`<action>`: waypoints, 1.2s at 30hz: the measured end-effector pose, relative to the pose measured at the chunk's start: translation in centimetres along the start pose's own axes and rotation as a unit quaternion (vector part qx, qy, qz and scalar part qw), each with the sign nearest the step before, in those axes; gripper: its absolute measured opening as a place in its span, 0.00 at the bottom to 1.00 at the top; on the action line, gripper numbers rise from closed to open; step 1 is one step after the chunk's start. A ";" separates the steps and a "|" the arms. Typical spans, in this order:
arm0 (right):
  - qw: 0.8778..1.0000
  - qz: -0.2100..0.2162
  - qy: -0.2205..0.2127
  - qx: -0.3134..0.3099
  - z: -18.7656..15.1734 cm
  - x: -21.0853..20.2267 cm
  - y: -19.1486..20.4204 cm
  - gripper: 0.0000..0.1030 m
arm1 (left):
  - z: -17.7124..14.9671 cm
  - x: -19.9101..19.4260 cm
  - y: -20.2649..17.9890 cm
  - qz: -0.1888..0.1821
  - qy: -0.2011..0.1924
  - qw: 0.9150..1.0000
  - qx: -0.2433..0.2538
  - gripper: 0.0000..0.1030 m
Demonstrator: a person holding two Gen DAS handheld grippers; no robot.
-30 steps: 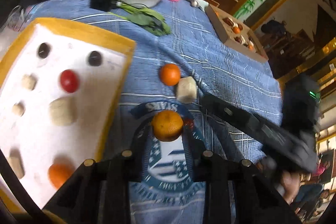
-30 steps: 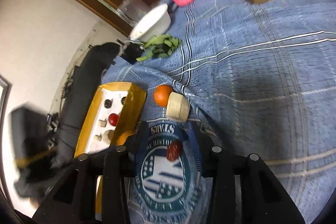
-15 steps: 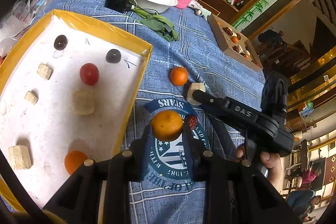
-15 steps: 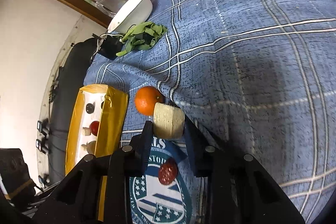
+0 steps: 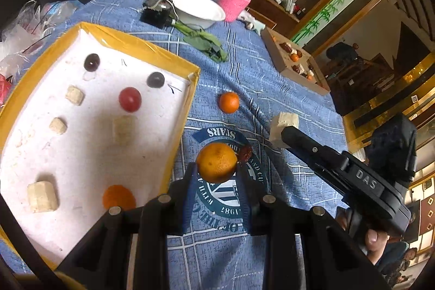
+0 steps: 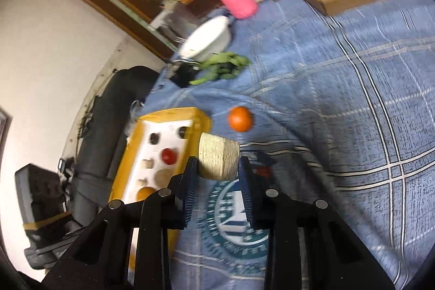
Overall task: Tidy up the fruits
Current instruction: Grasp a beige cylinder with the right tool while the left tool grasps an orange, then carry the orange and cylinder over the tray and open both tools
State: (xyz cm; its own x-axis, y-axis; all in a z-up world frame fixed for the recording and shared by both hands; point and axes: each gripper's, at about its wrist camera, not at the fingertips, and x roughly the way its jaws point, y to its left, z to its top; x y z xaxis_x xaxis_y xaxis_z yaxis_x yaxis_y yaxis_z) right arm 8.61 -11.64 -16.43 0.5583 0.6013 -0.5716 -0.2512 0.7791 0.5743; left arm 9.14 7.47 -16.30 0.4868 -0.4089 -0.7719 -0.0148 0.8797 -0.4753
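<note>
Left claw is clamped on a tangerine, up off the blue cloth beside the yellow tray. Right claw pinches a pale chunk, which was lying on the cloth half a second ago and is now lifted.

Orange mandarin sits clamped between the left gripper's blue fingertips, above the blue cloth's round crest. Pale cut chunk, beige and fibrous, is pinched in the right gripper, lifted off the cloth. Smaller mandarin lies loose on the cloth just beside the yellow-rimmed white tray. Dark red date lies on the crest. Tray holds two dark grapes, a red cherry tomato, pale chunks, one orange.
</note>
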 end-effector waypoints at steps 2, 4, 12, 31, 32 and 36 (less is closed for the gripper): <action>1.000 0.002 -0.005 -0.015 -0.1 -0.2 1.3 0.28 | -0.1 -0.7 0.2 -0.002 -0.006 1.000 0.002 0.30; 1.000 0.004 -0.006 -0.029 -0.4 -0.3 2.7 0.28 | -0.1 -1.5 0.5 -0.005 -0.013 1.000 0.001 0.30; 0.998 0.003 0.006 -0.064 -1.4 0.9 5.9 0.28 | 0.1 -3.8 2.0 0.002 -0.037 0.999 -0.004 0.30; 0.988 0.039 0.075 -0.127 -5.6 6.3 12.0 0.27 | 1.9 -8.0 13.2 0.067 -0.083 0.991 -0.085 0.30; 0.987 0.039 0.082 -0.133 -5.9 6.8 12.4 0.27 | 1.9 -7.7 13.6 0.070 -0.080 0.991 -0.086 0.30; 0.982 0.027 0.112 -0.151 -7.2 9.8 13.7 0.27 | 1.6 -5.9 15.2 0.109 -0.055 0.989 -0.086 0.30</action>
State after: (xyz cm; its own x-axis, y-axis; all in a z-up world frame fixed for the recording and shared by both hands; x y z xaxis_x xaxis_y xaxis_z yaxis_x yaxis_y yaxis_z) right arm 4.93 6.23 -18.39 0.3575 0.6413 -0.6789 -0.5174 0.7412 0.4277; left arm 7.42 23.62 -18.31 0.5478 -0.1766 -0.8178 -0.2732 0.8861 -0.3744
